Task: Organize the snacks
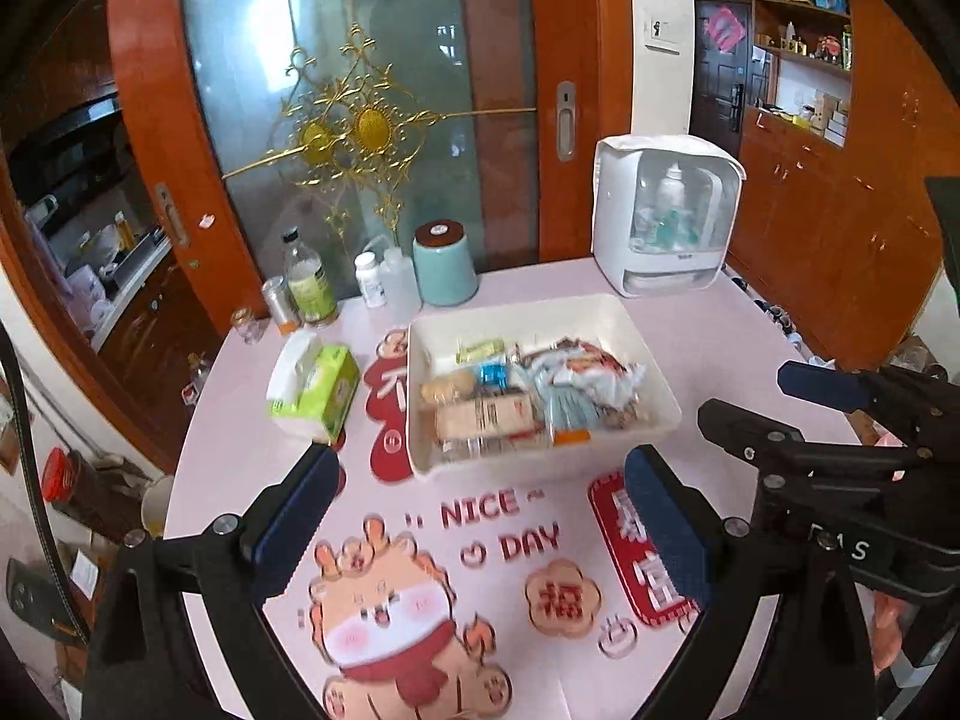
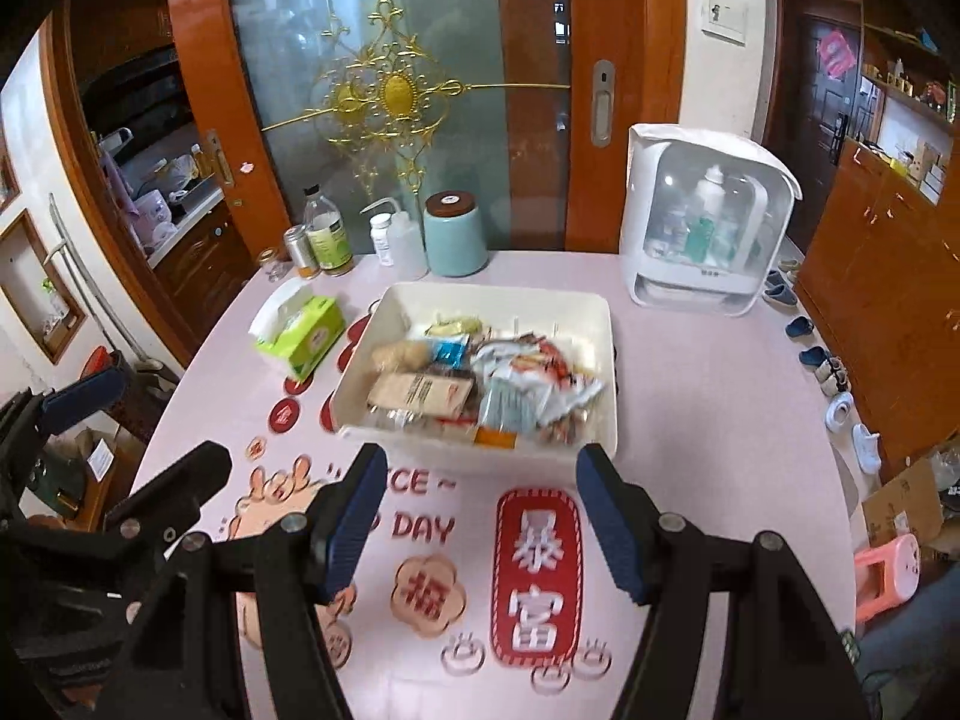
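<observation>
A white plastic bin (image 1: 663, 387) (image 2: 498, 293) stands mid-table, filled with several wrapped snacks (image 1: 528, 396) (image 2: 480, 384): packets, a brown box, a blue wrapper. My left gripper (image 1: 480, 510) hovers over the pink table (image 1: 720, 348) just in front of the bin, open, with nothing between its blue pads (image 1: 300, 498). My right gripper (image 2: 483, 516) hangs beside it in front of the bin's near wall, also open and empty. Each gripper shows in the other's view: the right gripper (image 1: 780, 408) at the right edge, the left gripper (image 2: 132, 438) at the left edge.
A green tissue pack (image 1: 318, 384) (image 2: 300, 330) lies left of the bin. Behind it stand bottles (image 1: 309, 282) (image 2: 327, 234), a teal jar (image 1: 444, 264) (image 2: 456, 234) and a white countertop cabinet (image 1: 660, 210) (image 2: 702, 222). Shoes (image 2: 834, 378) and a pink stool (image 2: 888, 570) are on the floor to the right.
</observation>
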`<control>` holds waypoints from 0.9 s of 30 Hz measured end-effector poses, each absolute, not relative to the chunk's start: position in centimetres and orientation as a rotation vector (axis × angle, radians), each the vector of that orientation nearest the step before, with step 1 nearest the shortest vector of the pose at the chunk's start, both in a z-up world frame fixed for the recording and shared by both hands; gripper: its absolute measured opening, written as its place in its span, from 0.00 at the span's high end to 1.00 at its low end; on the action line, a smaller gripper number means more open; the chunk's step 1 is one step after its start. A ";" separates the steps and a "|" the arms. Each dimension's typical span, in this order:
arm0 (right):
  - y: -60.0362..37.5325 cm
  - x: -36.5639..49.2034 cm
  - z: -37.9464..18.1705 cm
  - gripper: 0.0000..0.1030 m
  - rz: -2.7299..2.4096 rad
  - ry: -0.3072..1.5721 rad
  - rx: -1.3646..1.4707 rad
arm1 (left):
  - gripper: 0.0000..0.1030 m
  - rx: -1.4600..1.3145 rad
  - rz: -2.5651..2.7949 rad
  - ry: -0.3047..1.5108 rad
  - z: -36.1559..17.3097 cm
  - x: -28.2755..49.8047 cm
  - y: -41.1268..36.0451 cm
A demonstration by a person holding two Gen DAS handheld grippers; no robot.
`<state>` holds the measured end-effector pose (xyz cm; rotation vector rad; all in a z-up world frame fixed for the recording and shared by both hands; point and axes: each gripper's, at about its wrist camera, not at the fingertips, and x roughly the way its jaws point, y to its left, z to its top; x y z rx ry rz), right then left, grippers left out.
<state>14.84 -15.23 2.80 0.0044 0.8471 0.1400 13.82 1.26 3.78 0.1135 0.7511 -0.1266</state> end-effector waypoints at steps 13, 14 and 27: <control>-14.5 5.7 -0.1 0.36 0.146 0.867 0.086 | 0.07 0.058 -0.054 0.776 1.0 4.6 3.0; -14.4 5.3 -0.3 0.36 0.144 0.867 0.086 | 0.07 0.058 -0.048 0.781 0.7 4.2 3.0; -14.3 2.4 -0.7 0.35 0.132 0.833 0.073 | 0.07 0.001 0.003 0.834 -0.8 3.0 4.1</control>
